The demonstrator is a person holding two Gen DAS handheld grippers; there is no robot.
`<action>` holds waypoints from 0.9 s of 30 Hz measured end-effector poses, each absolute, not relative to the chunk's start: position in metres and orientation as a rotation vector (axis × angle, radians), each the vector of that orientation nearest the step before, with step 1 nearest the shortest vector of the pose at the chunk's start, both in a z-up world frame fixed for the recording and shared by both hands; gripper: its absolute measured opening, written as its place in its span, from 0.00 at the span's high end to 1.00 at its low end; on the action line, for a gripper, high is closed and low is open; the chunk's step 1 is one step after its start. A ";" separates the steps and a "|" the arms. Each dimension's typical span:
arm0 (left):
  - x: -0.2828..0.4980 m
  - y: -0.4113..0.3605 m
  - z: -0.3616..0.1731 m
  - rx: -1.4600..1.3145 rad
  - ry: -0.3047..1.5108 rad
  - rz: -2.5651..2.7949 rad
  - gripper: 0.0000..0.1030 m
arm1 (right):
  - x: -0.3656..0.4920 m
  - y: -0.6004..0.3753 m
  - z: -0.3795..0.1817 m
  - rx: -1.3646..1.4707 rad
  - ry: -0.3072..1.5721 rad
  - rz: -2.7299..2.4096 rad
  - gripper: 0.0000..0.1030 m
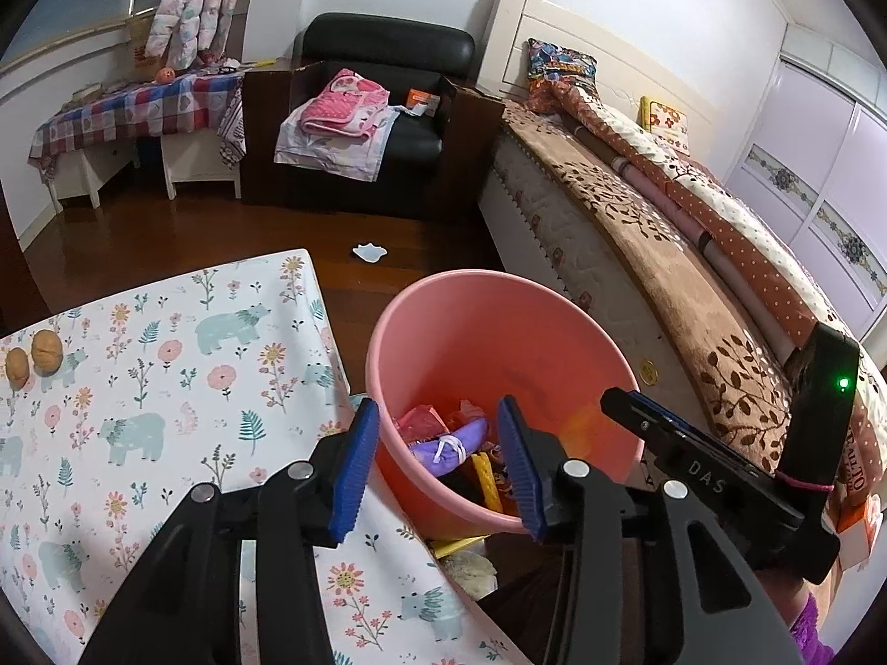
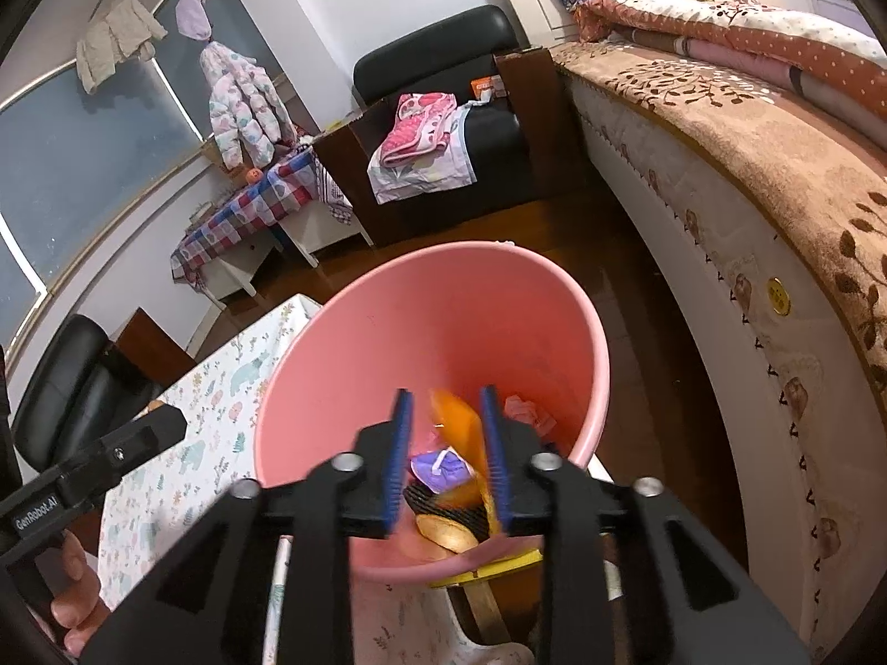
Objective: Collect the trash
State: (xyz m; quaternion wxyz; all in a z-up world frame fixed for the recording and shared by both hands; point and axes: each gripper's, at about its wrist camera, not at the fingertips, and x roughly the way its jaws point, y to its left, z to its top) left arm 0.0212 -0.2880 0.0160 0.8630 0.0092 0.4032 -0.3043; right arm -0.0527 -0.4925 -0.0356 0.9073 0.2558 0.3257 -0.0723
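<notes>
Jaws of the right gripper (image 2: 441,446) are standing part open over the pink bin (image 2: 554,305), and a blurred orange wrapper (image 2: 457,415) is showing between the pads, apparently dropping free; whether a pad is touching it cannot be told. Release is best done well inside the rim, so the piece is landing on the trash (image 1: 443,446) already lying at the bottom. The left gripper (image 1: 438,460) is hovering wide open and empty at the bin's near rim beside the floral-cloth table (image 1: 166,388), where two walnuts (image 1: 33,360) are lying.
</notes>
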 end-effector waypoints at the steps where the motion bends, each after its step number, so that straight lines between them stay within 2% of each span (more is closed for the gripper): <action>1: 0.021 -0.287 0.017 0.019 0.843 -0.636 0.57 | -0.053 -0.492 -0.035 0.526 0.670 -0.149 0.70; 15: 0.012 -0.271 0.023 0.017 0.805 -0.606 0.56 | -0.064 -0.471 -0.017 0.471 0.627 -0.121 0.70; 19: 0.008 -0.268 0.025 0.015 0.795 -0.597 0.56 | -0.070 -0.462 -0.009 0.445 0.601 -0.109 0.62; 27: -0.002 -0.267 0.029 0.032 0.761 -0.570 0.56 | -0.085 -0.452 0.002 0.428 0.569 -0.096 0.60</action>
